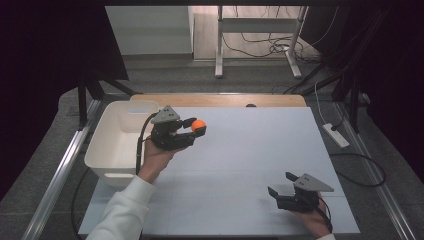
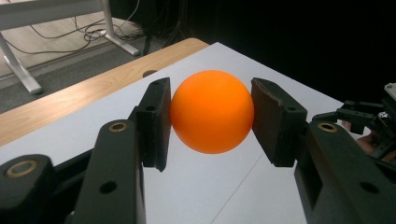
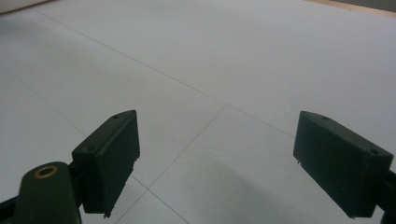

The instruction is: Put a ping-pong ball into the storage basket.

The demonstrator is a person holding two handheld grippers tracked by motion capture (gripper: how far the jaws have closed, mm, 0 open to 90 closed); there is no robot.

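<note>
Between the left claw's (image 2: 211, 119) pads, clamped, the ball (image 2: 212, 111) could squirt out sideways; right claw (image 3: 229, 158) gapes, idle.

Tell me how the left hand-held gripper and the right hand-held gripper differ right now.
The left hand-held gripper is shut on the orange ball, pads pressing both its sides; the right hand-held gripper stands open with nothing between its pads. In the high view the left is beside the white bin, the right near the table's front right corner. Both are black, each in one hand.
</note>
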